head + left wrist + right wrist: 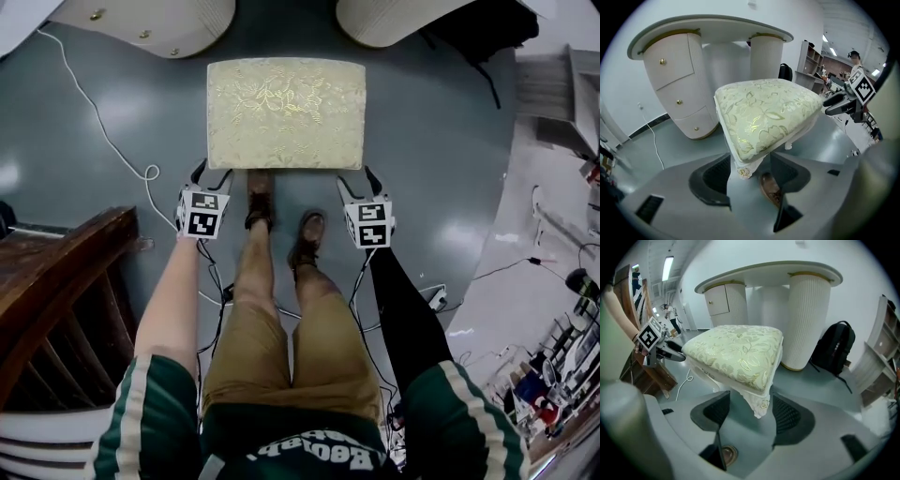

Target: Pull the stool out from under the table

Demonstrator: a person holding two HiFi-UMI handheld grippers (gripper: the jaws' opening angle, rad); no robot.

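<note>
Person: seen from above at the bottom of the head view, in tan trousers (281, 328) and a green top with white stripes; a gripper is held out on each side.
Floor (441, 141): grey and glossy; everything named below is stood on it.
Table (712, 28): cream, with a curved top carried on two rounded pedestals; gold knobs are seen on the drawer pedestal.
Wooden furniture (56, 281): dark brown, set at the person's left.
Stool (286, 112): a rectangular seat in pale green and gold floral cloth, stood just in front of the table, level with the gap between the pedestals and close before the person's feet.
Backpack (833, 350): black, leaned beside the ribbed pedestal.
Left gripper (212, 174): brought to the stool's near left corner; its jaws are spread, and the corner with its white carved leg is seen between them, not clamped.
Right gripper (358, 180): brought to the near right corner; its jaws are likewise spread about that corner, with gaps on both sides.
Shoes (260, 199): brown, placed between the two grippers.
Cable (103, 122): white, trailed across the floor at the left.
</note>
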